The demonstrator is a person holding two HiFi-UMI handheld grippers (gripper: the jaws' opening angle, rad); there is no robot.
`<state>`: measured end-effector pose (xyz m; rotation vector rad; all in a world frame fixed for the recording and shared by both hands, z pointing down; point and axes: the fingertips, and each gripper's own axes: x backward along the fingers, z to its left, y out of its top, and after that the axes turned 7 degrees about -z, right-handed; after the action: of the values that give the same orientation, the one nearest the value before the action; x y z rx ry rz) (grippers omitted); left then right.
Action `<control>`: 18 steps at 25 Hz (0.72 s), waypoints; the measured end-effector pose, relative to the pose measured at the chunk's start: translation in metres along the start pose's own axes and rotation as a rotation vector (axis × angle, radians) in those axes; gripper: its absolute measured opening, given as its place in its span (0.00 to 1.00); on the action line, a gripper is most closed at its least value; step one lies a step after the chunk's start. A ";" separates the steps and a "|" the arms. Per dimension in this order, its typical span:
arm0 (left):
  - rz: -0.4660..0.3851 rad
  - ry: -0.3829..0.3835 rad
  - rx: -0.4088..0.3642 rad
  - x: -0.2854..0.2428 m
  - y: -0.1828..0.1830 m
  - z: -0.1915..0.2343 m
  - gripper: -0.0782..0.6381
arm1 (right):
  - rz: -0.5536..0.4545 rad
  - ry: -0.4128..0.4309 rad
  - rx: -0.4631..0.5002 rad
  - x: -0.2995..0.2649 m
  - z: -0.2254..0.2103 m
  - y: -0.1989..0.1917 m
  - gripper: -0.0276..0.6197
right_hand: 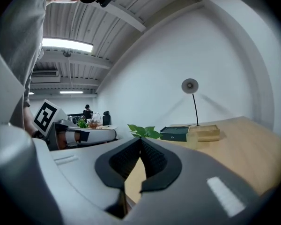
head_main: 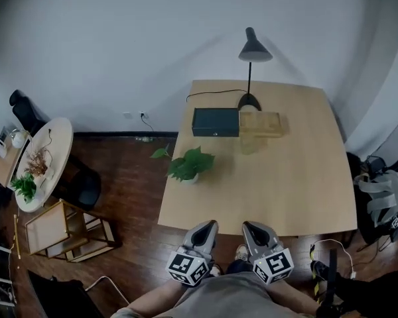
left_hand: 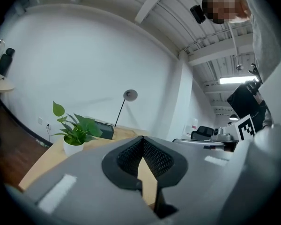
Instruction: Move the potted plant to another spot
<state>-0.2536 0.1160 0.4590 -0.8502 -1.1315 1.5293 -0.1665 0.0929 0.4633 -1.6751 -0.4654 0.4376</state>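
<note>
The potted plant (head_main: 189,165), green leaves in a small white pot, stands near the left edge of the wooden table (head_main: 298,191). In the left gripper view the potted plant (left_hand: 76,134) shows at the left, well ahead of the jaws. The right gripper view has its leaves (right_hand: 143,131) peeking over the jaws. My left gripper (head_main: 207,228) and right gripper (head_main: 251,229) hover side by side at the table's near edge, far from the plant. Both are shut with nothing between the pads.
A black desk lamp (head_main: 253,58), a dark green box (head_main: 215,122) and a wooden box (head_main: 261,124) stand at the table's far end. A round side table (head_main: 56,152) and a wooden stool (head_main: 63,230) are to the left. A backpack (head_main: 380,204) lies right.
</note>
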 end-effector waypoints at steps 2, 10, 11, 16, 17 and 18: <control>-0.007 0.027 -0.011 -0.015 0.003 0.010 0.12 | -0.003 0.036 0.007 -0.016 -0.012 0.005 0.05; -0.016 0.162 -0.030 -0.057 0.001 0.054 0.12 | 0.031 0.128 -0.015 -0.071 -0.053 -0.009 0.05; -0.006 0.177 -0.029 -0.059 -0.001 0.059 0.12 | 0.038 0.135 -0.022 -0.075 -0.056 -0.012 0.05; 0.047 0.236 -0.029 -0.066 -0.025 0.104 0.12 | 0.096 0.147 -0.042 -0.105 -0.059 -0.034 0.05; 0.063 0.245 -0.026 -0.067 -0.032 0.114 0.12 | 0.111 0.139 -0.046 -0.111 -0.060 -0.038 0.05; 0.080 0.254 -0.027 -0.067 -0.039 0.125 0.12 | 0.124 0.132 -0.052 -0.116 -0.060 -0.042 0.05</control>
<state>-0.3400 0.0232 0.5328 -1.0864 -0.9434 1.4259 -0.2351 -0.0133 0.5163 -1.7767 -0.2789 0.4058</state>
